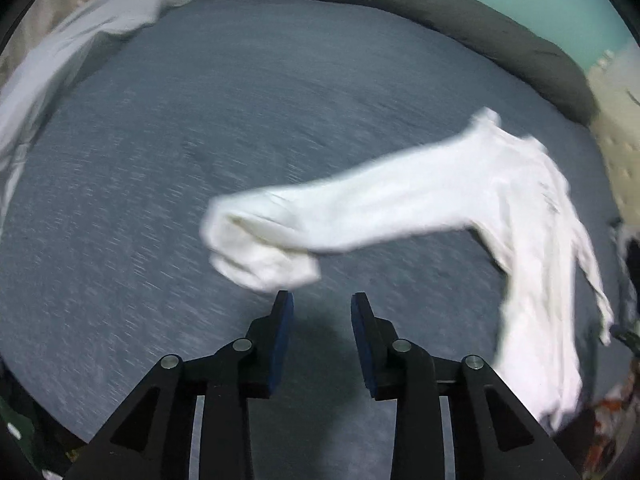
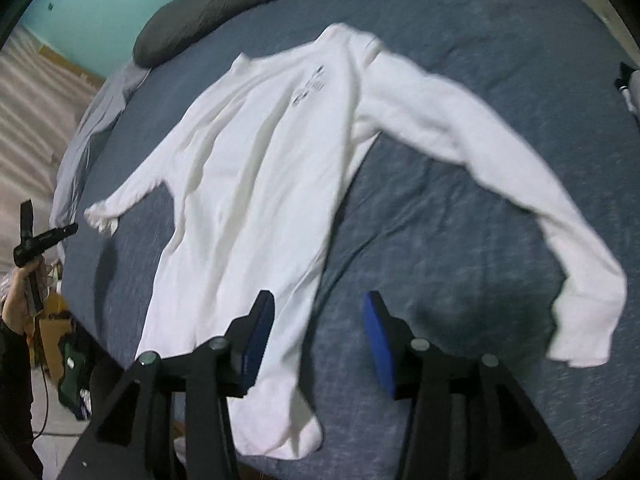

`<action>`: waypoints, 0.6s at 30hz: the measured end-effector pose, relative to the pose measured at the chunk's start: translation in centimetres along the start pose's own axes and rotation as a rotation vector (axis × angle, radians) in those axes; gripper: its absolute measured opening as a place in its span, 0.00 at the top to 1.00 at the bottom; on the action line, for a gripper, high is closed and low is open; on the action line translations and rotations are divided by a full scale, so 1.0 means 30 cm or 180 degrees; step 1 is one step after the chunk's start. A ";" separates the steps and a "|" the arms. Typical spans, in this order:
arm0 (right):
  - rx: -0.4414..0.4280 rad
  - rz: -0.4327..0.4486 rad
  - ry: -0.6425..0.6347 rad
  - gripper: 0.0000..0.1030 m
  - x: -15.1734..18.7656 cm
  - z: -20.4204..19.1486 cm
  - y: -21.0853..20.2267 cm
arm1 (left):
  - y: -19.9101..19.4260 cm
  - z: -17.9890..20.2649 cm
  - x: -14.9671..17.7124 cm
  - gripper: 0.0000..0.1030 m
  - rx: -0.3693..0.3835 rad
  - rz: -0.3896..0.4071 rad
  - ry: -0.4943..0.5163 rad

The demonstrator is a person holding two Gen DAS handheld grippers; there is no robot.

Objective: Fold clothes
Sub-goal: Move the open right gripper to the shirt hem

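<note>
Left claw (image 1: pixel 322 298) part open and empty, its tip seemingly just beside a blurred shirt (image 2: pixel 256 184) cuff; right claw (image 2: pixel 320 300) wider, empty, above the bed (image 2: pixel 460 240).

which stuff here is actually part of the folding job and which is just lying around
Part of the job:
- white long-sleeved shirt, spread flat on the bed
- left gripper, open, nothing in it
- right gripper, open, nothing in it

Just lying about:
- dark grey pillow
- pale grey sheet
- blue bed cover
</note>
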State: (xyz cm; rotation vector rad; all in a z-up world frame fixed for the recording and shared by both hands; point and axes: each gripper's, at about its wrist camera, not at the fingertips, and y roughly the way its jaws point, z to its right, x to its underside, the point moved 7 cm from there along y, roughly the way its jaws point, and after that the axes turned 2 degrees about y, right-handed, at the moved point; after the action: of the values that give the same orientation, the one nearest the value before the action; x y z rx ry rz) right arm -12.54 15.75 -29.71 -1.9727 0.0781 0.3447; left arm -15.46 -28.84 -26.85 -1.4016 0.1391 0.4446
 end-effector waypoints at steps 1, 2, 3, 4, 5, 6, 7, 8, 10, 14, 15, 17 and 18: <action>-0.0035 -0.0041 -0.0024 0.53 0.016 -0.017 0.012 | 0.000 0.043 0.025 0.67 0.0111 -0.0026 0.0040; -0.0068 -0.0089 -0.0063 0.53 0.037 -0.038 0.025 | 0.005 0.087 0.052 0.67 0.0217 -0.0062 0.0078; -0.0100 -0.0137 -0.0104 0.52 0.058 -0.059 0.037 | 0.018 0.133 0.083 0.67 0.0310 -0.0114 0.0111; -0.0132 -0.0185 -0.0144 0.52 0.079 -0.080 0.050 | 0.031 0.179 0.114 0.67 0.0404 -0.0167 0.0145; -0.0149 -0.0226 -0.0186 0.52 0.101 -0.096 0.060 | 0.044 0.224 0.144 0.67 0.0498 -0.0219 0.0179; -0.0166 -0.0265 -0.0227 0.52 0.124 -0.112 0.071 | 0.059 0.266 0.174 0.67 0.0576 -0.0270 0.0211; -0.0178 -0.0300 -0.0253 0.52 0.145 -0.126 0.079 | 0.079 0.301 0.202 0.67 0.0624 -0.0317 0.0241; -0.0189 -0.0335 -0.0279 0.52 0.165 -0.139 0.088 | 0.093 0.335 0.229 0.67 0.0656 -0.0358 0.0276; -0.0200 -0.0403 -0.0343 0.52 0.204 -0.164 0.103 | 0.113 0.403 0.279 0.67 0.0674 -0.0446 0.0361; -0.0175 -0.0498 -0.0475 0.52 0.257 -0.200 0.126 | 0.171 0.504 0.358 0.67 0.0751 -0.0570 0.0481; -0.0166 -0.0527 -0.0484 0.52 0.268 -0.207 0.135 | 0.186 0.526 0.377 0.67 0.0773 -0.0604 0.0504; -0.0140 -0.0593 -0.0490 0.52 0.290 -0.217 0.158 | 0.211 0.562 0.409 0.67 0.0821 -0.0664 0.0510; -0.0132 -0.0643 -0.0485 0.52 0.302 -0.219 0.175 | 0.217 0.574 0.421 0.66 0.0845 -0.0689 0.0503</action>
State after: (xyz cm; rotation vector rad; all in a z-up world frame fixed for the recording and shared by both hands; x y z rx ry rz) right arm -3.63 8.54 -34.35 -1.9683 -0.2263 0.3651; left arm -9.29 -8.70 -34.27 -1.1735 0.1663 0.1293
